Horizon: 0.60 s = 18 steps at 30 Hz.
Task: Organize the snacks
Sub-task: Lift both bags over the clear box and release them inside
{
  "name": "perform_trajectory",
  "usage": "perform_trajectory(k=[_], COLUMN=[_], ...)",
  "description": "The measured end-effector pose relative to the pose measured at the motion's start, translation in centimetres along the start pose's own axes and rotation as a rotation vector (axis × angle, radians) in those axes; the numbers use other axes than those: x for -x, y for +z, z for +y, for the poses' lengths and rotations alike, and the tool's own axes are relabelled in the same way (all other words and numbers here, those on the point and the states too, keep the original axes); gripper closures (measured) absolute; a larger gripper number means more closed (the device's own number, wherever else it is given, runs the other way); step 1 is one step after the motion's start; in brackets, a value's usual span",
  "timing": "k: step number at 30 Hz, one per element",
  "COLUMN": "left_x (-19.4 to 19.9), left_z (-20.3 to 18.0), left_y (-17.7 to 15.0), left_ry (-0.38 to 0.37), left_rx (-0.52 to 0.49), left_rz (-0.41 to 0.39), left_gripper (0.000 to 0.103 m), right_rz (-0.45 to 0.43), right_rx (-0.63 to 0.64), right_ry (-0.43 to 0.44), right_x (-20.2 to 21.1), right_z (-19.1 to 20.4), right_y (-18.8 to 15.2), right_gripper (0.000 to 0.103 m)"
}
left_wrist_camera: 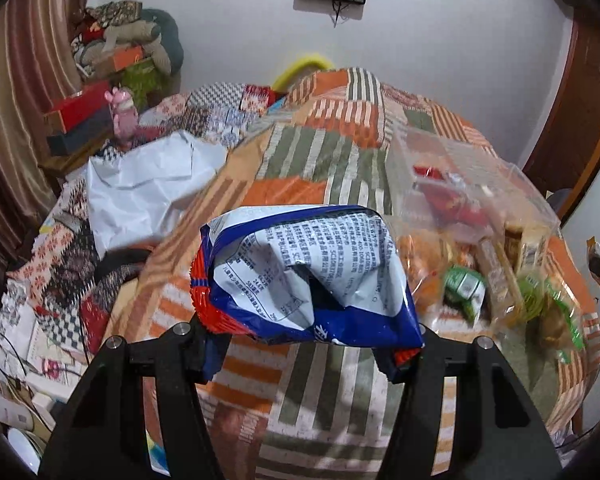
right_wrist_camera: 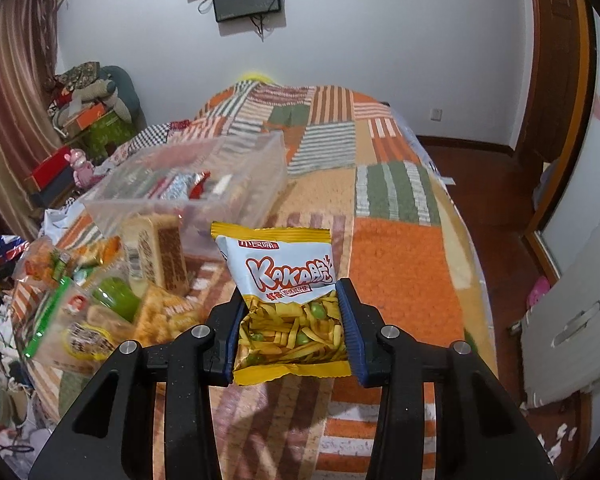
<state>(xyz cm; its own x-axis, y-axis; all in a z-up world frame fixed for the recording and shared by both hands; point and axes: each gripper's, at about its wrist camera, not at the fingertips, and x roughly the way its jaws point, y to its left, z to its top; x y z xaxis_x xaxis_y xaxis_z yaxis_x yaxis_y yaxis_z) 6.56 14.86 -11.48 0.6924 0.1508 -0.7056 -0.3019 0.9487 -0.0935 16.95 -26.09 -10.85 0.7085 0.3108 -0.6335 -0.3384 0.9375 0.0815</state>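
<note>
My left gripper (left_wrist_camera: 308, 328) is shut on a crumpled blue, white and red snack bag (left_wrist_camera: 300, 272), held above the patchwork bed cover. My right gripper (right_wrist_camera: 290, 328) is shut on a small yellow and white KAKA snack packet (right_wrist_camera: 284, 280) with fried sticks and green peas showing. A clear plastic box (right_wrist_camera: 204, 184) with a few wrapped snacks inside sits on the bed ahead and left of the right gripper; it also shows in the left wrist view (left_wrist_camera: 452, 176). A pile of loose snack packets (right_wrist_camera: 100, 312) lies in front of the box, right of the left gripper (left_wrist_camera: 496, 280).
The bed cover (right_wrist_camera: 396, 264) is orange, green and striped. A white plastic bag (left_wrist_camera: 148, 184) lies on the bed's left side. Boxes and clothes (left_wrist_camera: 112, 80) are stacked by the curtain at far left. A wooden floor (right_wrist_camera: 500, 264) and a white board (right_wrist_camera: 572, 320) lie right of the bed.
</note>
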Motion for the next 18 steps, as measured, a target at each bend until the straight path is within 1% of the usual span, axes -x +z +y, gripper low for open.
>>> perform_trajectory(k=[6,11,18], left_x=[1.1,0.7,-0.6], left_z=[-1.3,-2.7,-5.7], left_y=[2.3,3.7,5.4], left_ry=[-0.023,-0.056,-0.093], left_rx=[-0.038,-0.059,-0.102], left_rz=[-0.051,-0.057,-0.065], left_gripper=[0.044,0.044,0.044], right_rz=[-0.041,-0.072,-0.111], right_rx=[0.024,0.045,0.064], right_ry=[0.011,0.026,0.049], right_x=[0.3,0.3,0.1], right_z=[0.9,1.9,3.1], right_y=[1.4,2.5,4.3], right_gripper=[0.065,0.065,0.065])
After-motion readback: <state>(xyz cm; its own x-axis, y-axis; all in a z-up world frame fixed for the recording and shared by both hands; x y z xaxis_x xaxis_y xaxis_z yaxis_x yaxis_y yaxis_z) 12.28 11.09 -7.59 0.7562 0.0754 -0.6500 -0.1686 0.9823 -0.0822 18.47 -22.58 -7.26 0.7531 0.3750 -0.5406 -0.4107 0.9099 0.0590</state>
